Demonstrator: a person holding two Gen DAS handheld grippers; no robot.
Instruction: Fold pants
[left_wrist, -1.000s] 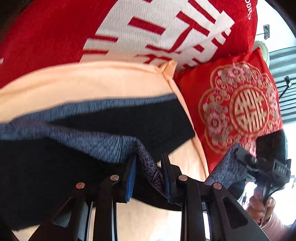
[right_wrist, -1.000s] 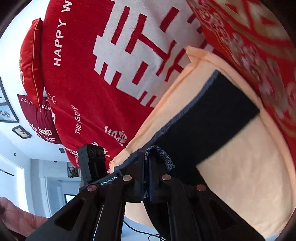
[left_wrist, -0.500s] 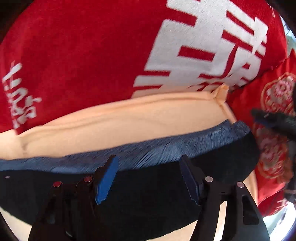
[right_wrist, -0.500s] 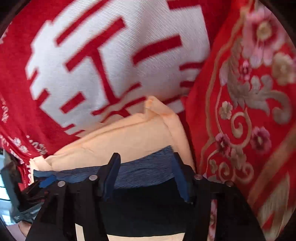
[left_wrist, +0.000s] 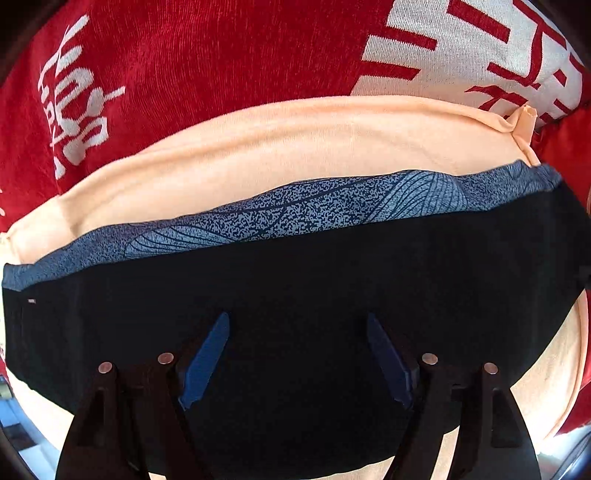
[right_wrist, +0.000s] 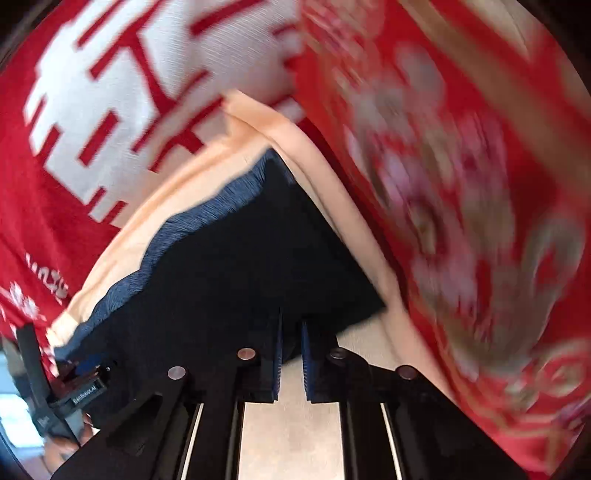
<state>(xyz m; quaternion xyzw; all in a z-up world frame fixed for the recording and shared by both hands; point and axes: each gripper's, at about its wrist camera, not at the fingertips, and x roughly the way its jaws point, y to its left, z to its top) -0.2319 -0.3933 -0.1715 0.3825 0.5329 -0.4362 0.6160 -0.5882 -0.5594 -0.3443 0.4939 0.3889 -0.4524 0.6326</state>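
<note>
The dark navy pants (left_wrist: 295, 280) lie folded flat on a peach cushion (left_wrist: 295, 147), with a blue patterned band (left_wrist: 314, 206) along the far edge. My left gripper (left_wrist: 297, 321) is open and empty, just above the dark cloth. In the right wrist view the pants (right_wrist: 229, 266) run away from me. My right gripper (right_wrist: 291, 325) has its jaws nearly together at the pants' near edge; the view is blurred and I cannot tell if cloth is pinched. The left gripper shows at the lower left of the right wrist view (right_wrist: 79, 373).
A red blanket with white characters (left_wrist: 221, 55) lies beyond the cushion. A red embroidered pillow (right_wrist: 461, 184) lies close to the right of the pants. The peach cushion (right_wrist: 306, 155) edges the pants on the far and right sides.
Both grippers let go of the lifted cloth and it now lies flat. The left gripper opened wide. The right gripper opened, then its jaws narrowed at the near edge while it swung.
</note>
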